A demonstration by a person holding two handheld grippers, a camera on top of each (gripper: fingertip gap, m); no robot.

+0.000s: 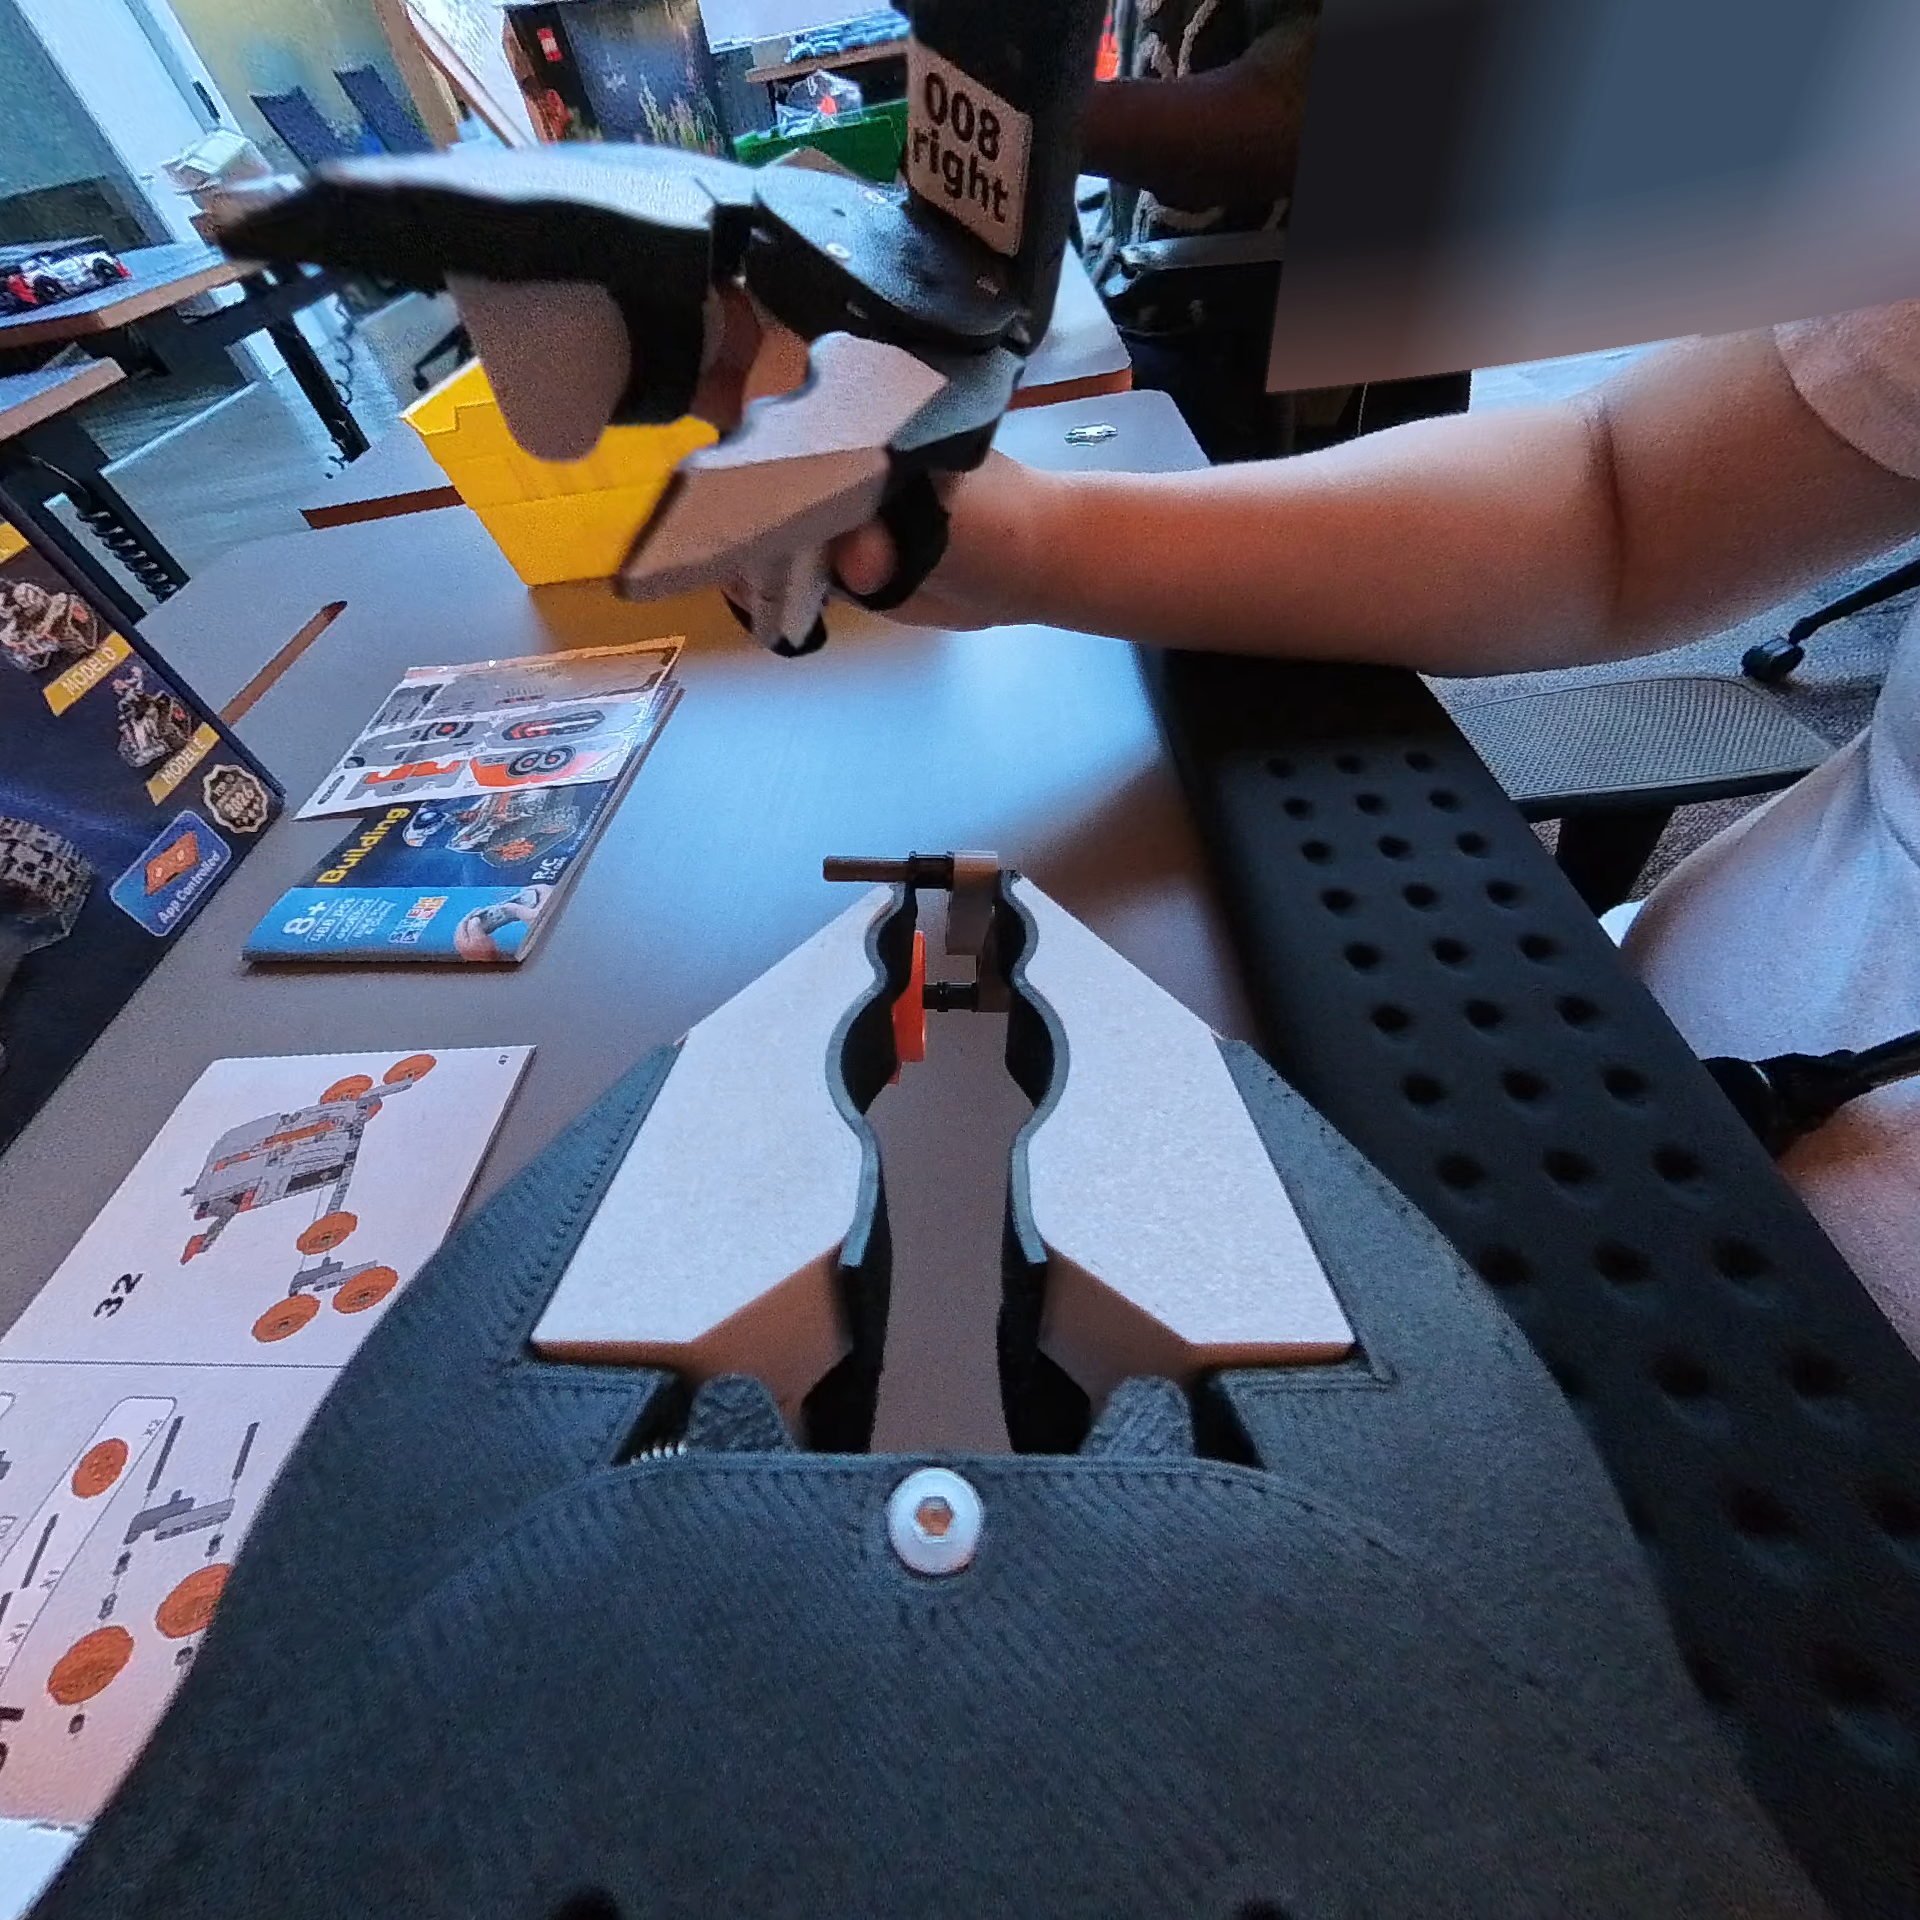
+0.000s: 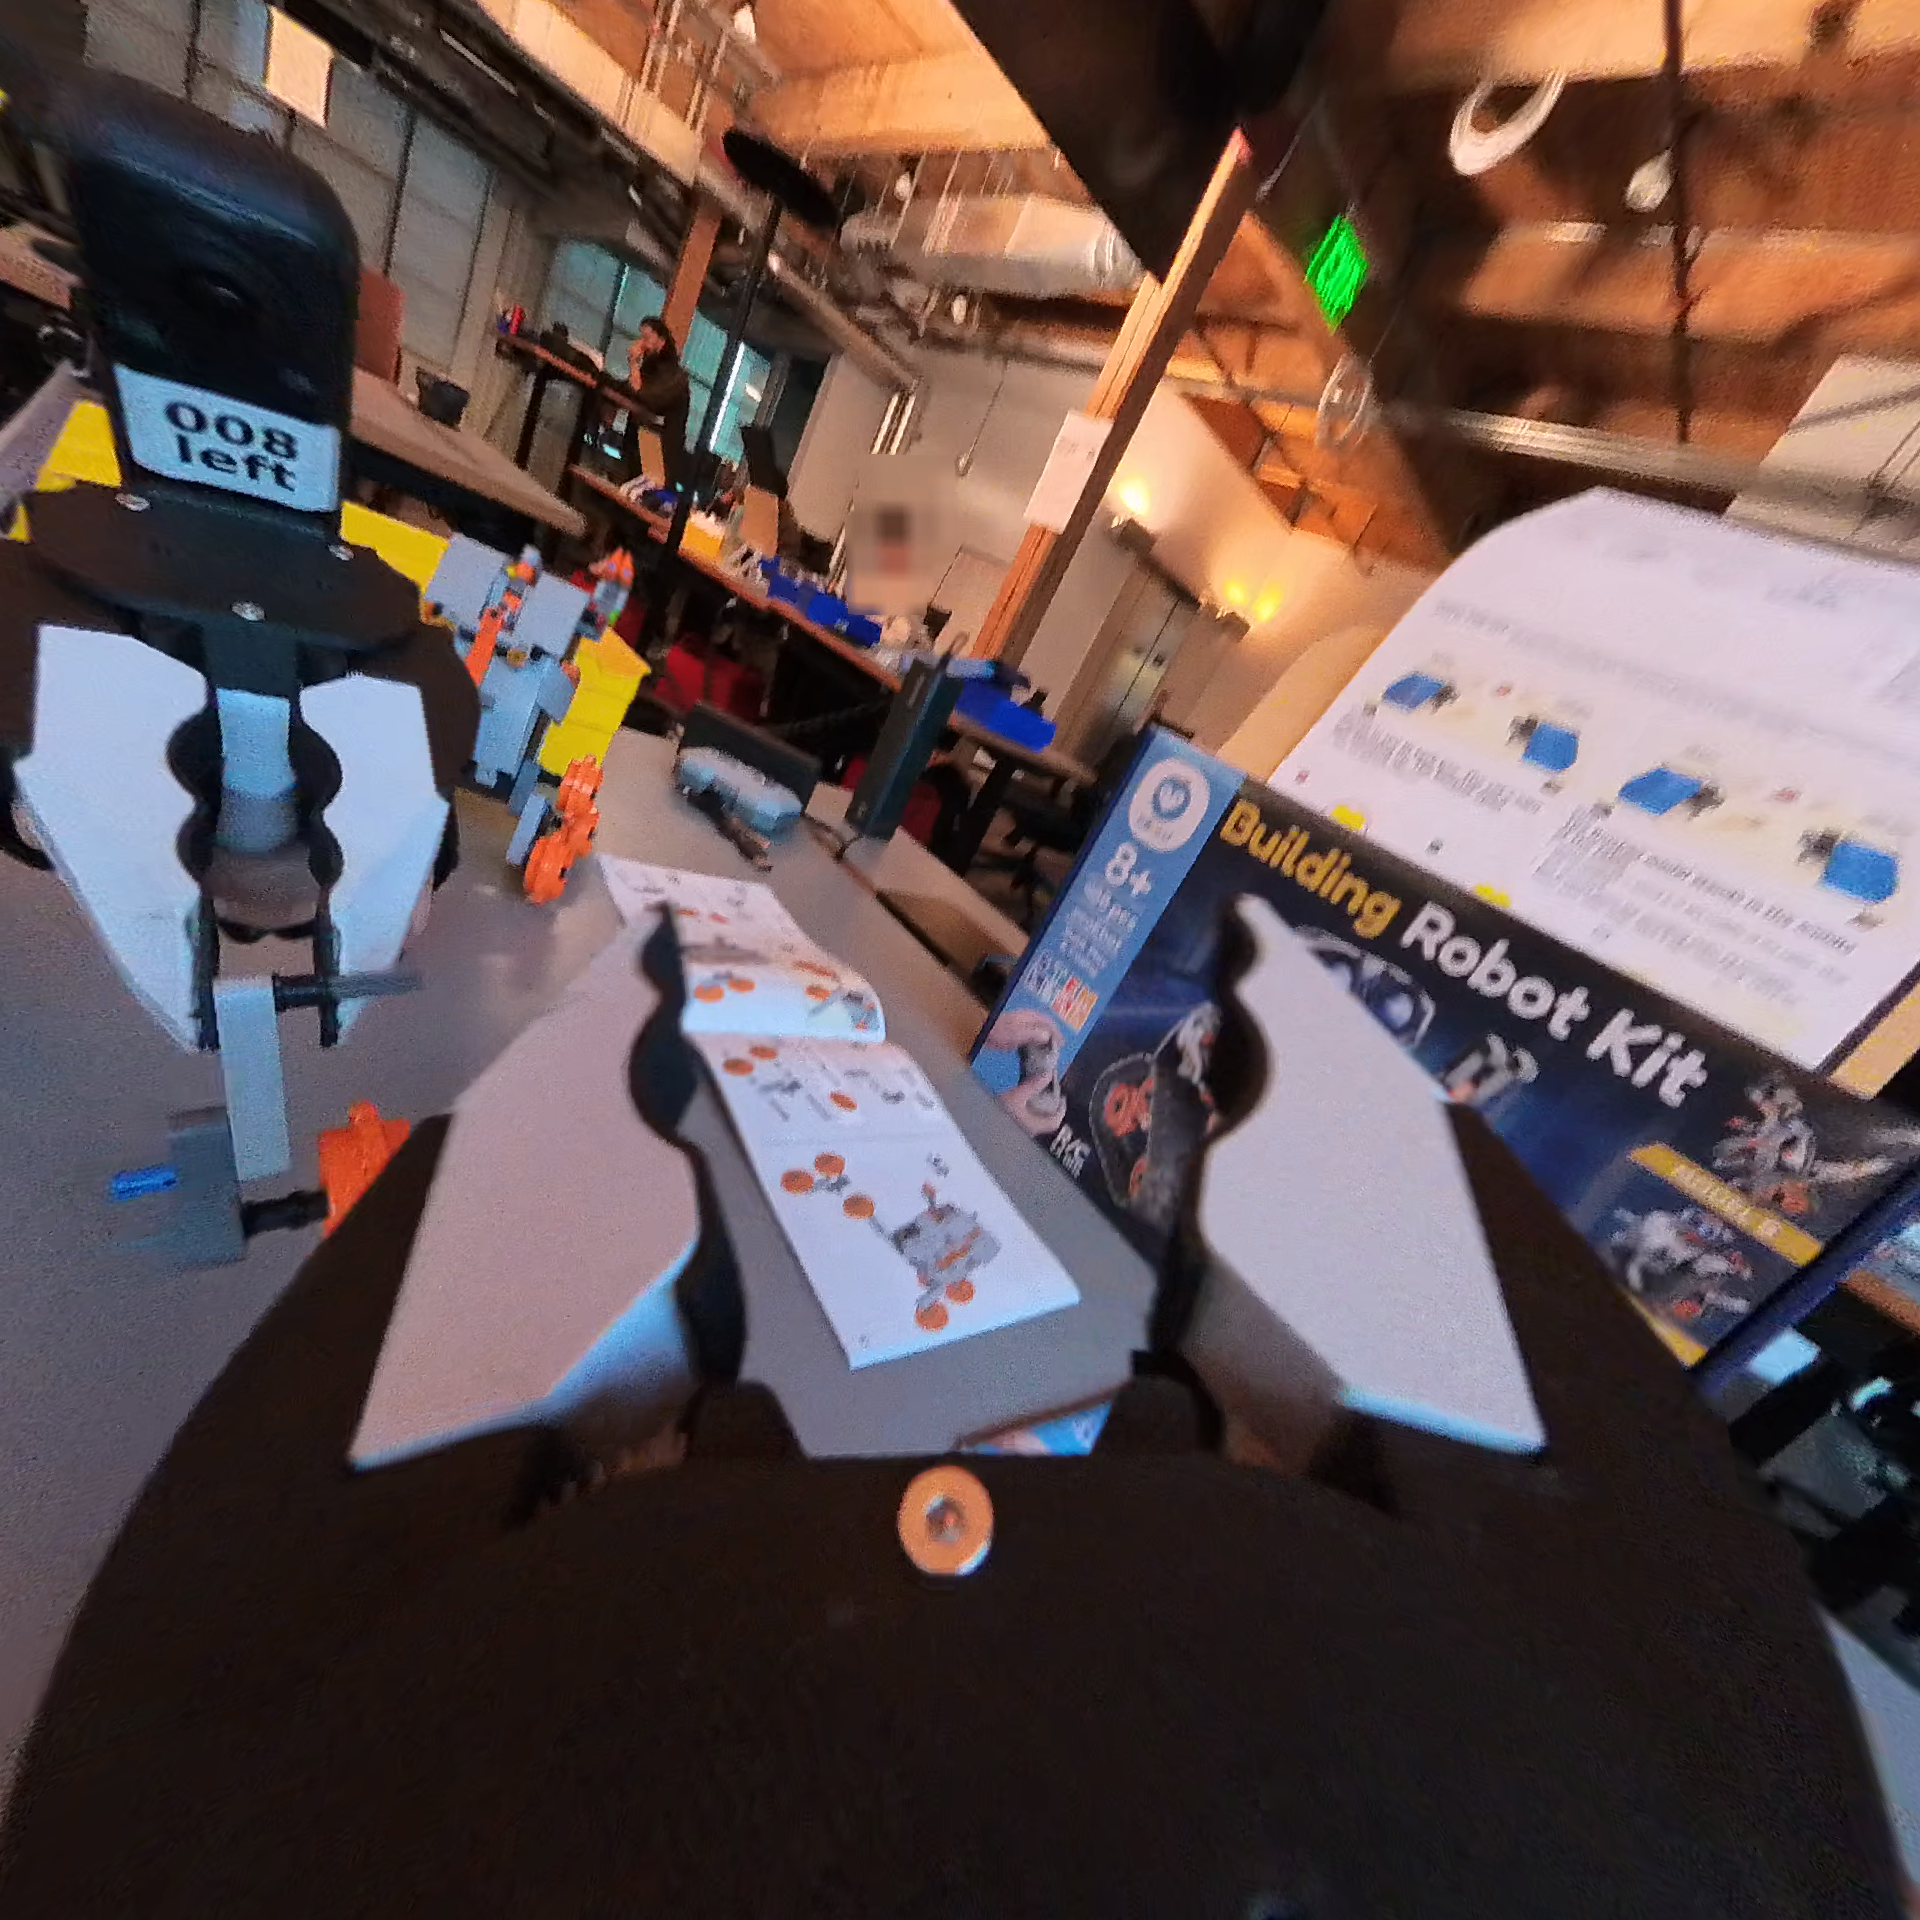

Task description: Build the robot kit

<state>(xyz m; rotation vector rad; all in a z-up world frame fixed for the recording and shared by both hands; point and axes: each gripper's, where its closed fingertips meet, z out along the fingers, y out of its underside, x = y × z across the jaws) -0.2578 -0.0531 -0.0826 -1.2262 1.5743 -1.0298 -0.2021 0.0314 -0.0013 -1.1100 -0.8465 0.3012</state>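
Between left hand-held gripper [image 1: 951, 914] fingers, grey brick assembly [image 1: 961, 930], yellow bin [image 1: 551, 499] behind.

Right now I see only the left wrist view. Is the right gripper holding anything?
Observer: No. In the right wrist view, the right gripper has its jaws open with nothing between them. Only the open booklet shows beyond.
Operator: What hangs under my own jaws?
Observer: The grey beam that the left gripper holds runs downward. An orange part and a blue pin are at its lower end.
Operator: Is a built model anywhere on the table?
Observer: Yes. A grey and orange model stands upright beside the yellow bin.
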